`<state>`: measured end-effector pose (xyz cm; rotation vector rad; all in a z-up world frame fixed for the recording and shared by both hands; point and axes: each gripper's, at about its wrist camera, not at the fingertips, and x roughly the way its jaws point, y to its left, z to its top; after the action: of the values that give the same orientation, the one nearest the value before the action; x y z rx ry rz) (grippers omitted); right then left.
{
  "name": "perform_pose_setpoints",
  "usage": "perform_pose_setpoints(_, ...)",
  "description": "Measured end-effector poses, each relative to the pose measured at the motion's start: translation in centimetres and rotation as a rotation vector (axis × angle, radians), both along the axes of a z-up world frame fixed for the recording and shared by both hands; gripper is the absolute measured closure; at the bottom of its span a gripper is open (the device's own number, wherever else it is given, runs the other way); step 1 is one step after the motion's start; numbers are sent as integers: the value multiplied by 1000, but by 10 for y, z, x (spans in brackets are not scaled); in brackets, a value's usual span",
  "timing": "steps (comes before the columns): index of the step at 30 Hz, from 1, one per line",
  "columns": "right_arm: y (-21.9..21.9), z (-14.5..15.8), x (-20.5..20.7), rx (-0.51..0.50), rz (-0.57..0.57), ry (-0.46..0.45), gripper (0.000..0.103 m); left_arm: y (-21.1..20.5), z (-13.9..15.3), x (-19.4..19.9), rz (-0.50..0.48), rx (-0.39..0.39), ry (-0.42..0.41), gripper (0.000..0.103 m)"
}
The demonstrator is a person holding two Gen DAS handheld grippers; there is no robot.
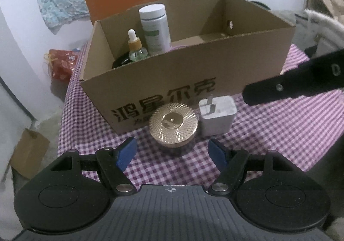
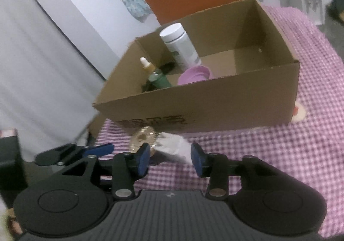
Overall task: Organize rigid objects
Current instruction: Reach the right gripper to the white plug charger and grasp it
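Both the left gripper (image 1: 172,152) and right gripper (image 2: 169,157) stand released and empty, lined up on the gold-lidded jar (image 1: 173,126) and white charger (image 1: 217,118) at frame centre, presumably for loading into the cardboard box (image 1: 193,73).

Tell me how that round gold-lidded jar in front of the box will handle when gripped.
The gold-lidded jar looks rigid and squat, so it probably won't tip. Its ridged lid may give grip, but the smooth round wall could slip or turn between the pads. Likely somewhat heavy if glass.

Both wrist views look steeply down, close, sharing the cardboard box (image 1: 189,69) on checked cloth (image 2: 279,155)
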<state>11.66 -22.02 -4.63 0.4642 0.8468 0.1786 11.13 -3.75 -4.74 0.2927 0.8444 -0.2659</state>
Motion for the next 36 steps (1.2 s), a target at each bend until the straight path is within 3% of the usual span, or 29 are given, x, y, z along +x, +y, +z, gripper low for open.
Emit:
perform_pose_setpoints(5,9,-5,14,-80,59,-10,47,-1,-9,5,1,-4,19,30)
perform_pose_setpoints(13,33,-20,36,-219,211,3,47,-4,-16,14,17,13,31,33)
perform_pose_setpoints(19,35,-24,42,-213,265,-7,57,-4,-17,12,13,17,35,34)
perform_pose_setpoints(21,34,-22,40,-210,267,-9,68,-4,-16,8,8,18,32,34)
perform_pose_setpoints(23,30,-21,38,-205,261,-4,72,-5,-13,5,1,16,25,34)
perform_pose_setpoints(30,21,-14,26,-221,232,0,74,-9,6,-15,-62,-8,-27,33)
perform_pose_setpoints(36,19,-13,22,-225,225,15,74,-21,10,-20,-153,-69,-12,33)
